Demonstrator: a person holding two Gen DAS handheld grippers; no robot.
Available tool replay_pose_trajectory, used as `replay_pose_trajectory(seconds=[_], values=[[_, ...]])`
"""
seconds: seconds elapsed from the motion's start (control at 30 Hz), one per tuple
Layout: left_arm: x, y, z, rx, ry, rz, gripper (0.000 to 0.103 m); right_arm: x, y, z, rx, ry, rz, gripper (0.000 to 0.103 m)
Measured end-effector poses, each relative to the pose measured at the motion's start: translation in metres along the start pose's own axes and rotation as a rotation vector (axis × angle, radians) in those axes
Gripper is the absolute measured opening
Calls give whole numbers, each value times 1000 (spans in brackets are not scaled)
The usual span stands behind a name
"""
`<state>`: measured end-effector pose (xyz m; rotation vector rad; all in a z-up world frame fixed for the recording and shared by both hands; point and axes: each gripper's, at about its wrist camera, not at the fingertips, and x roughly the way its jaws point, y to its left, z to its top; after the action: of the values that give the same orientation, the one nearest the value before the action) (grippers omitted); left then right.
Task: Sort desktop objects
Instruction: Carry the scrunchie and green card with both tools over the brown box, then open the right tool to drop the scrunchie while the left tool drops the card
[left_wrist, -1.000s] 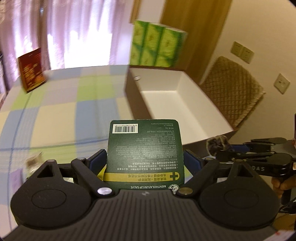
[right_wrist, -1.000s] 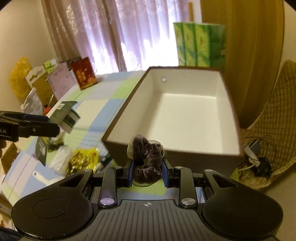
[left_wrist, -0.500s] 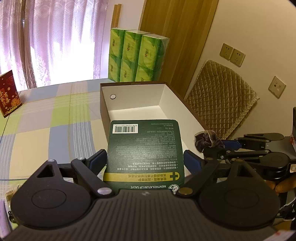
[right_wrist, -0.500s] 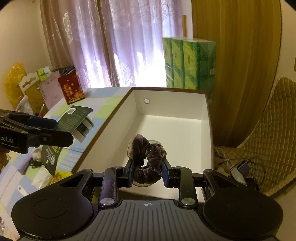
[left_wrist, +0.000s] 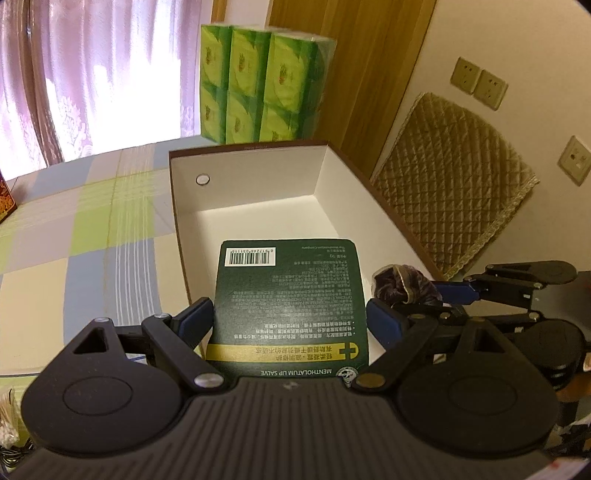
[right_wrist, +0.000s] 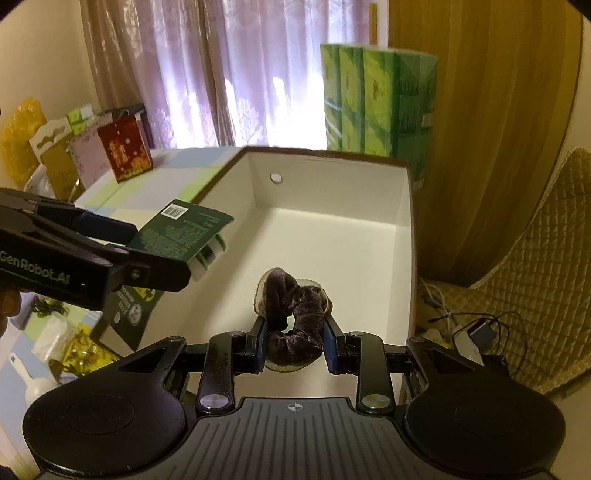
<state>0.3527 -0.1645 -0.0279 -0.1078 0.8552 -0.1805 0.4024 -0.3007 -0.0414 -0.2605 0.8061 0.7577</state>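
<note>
Left wrist view: both loads now hang over the open box (left_wrist: 258, 206), having swung in from the table; the left gripper (left_wrist: 290, 321) clamps the lip salve card (left_wrist: 288, 295), the right gripper (right_wrist: 295, 345) the velvet scrunchie (right_wrist: 291, 310) — release looks next.

A dark green lip-salve card (left_wrist: 288, 295) is held flat above the open white-lined box (right_wrist: 332, 236). A brown velvet scrunchie (right_wrist: 293, 317) is held at the card's 3 o'clock, over the box.

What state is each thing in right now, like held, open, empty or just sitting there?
Left gripper: shut on the lip balm card.
Lip balm card: held over the box.
Right gripper: shut on the hair scrunchie.
Hair scrunchie: held over the box.
Box: open, empty.
Tissue packs: stacked behind the box.
</note>
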Motion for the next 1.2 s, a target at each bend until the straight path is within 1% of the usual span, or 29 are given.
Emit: replay_pose_trajectory(seconds=[0.23, 0.37, 0.53, 0.67, 0.77, 0.97, 1.07, 1.2], values=[[32, -6, 1, 10, 80, 20, 86, 25, -8, -6, -52, 98, 27, 27], [52, -10, -3, 24, 134, 45, 87, 37, -12, -7, -68, 144, 38, 27], [72, -13, -7, 29, 184, 74, 87, 50, -19, -4, -45, 204, 54, 27], [84, -14, -4, 18, 222, 88, 87, 58, -19, 1, -35, 254, 72, 27], [93, -15, -1, 33, 255, 116, 87, 63, -19, 7, -30, 282, 85, 27], [103, -15, 8, 55, 283, 158, 87, 77, -19, 17, -57, 336, 100, 27], [108, -15, 13, 62, 292, 179, 87, 81, -20, 20, -70, 348, 96, 27], [112, -17, 15, 78, 290, 188, 87, 84, -20, 19, -70, 353, 101, 27]])
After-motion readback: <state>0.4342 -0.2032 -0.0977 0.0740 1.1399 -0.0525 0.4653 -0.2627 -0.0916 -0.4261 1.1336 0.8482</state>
